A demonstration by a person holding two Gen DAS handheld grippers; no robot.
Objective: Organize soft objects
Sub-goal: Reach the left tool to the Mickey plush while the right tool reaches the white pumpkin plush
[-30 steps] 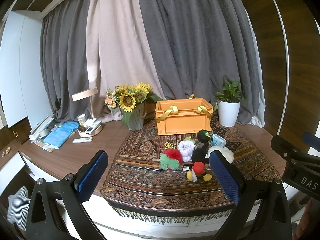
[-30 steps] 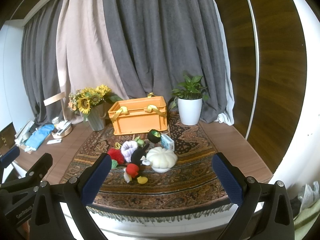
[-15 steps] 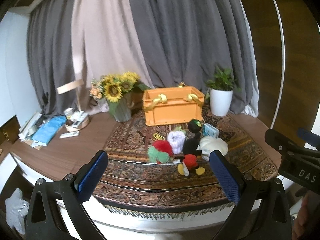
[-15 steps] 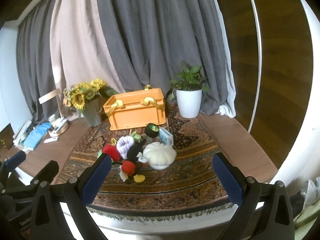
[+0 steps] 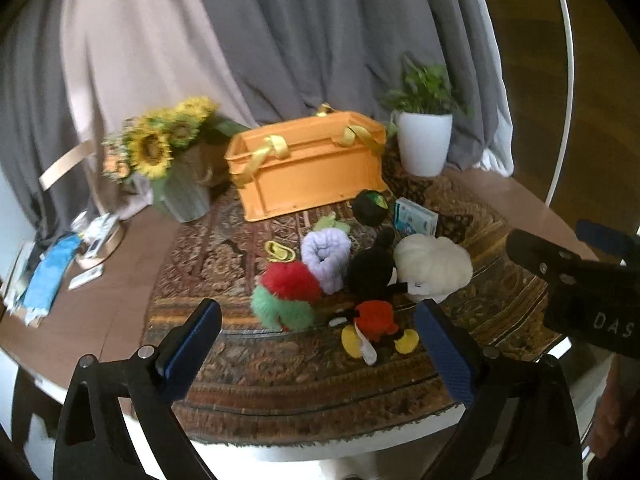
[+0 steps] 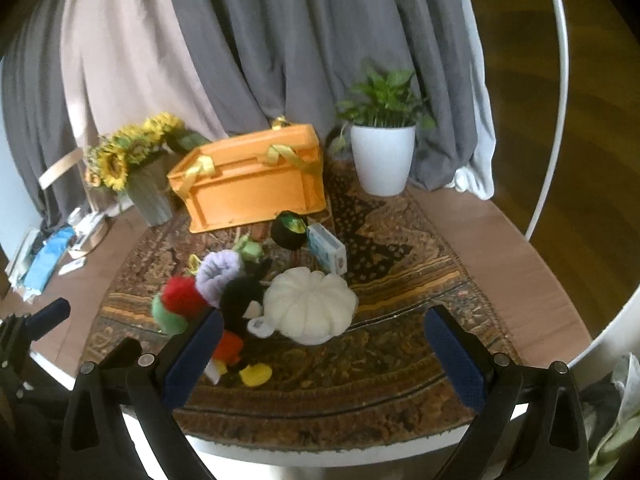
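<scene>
We have come in closer: against a second ago the toys (image 5: 352, 280) loom larger in both wrist views and the rug's (image 5: 500, 312) near edge sits under our fingers, so we judge this the approach, nothing picked yet. The left gripper (image 5: 318, 354) has just been closing a little, nothing between its jaws, which gape wide; the right gripper (image 6: 324, 360) also stands wide and empty. Both tilt down toward the heap. The plush mouse (image 5: 374, 316) and red-green pompom (image 5: 286, 294) lie just ahead of the left gripper, the white pumpkin (image 6: 310, 306) ahead of the right. The orange crate (image 6: 252, 188) waits behind the heap.
</scene>
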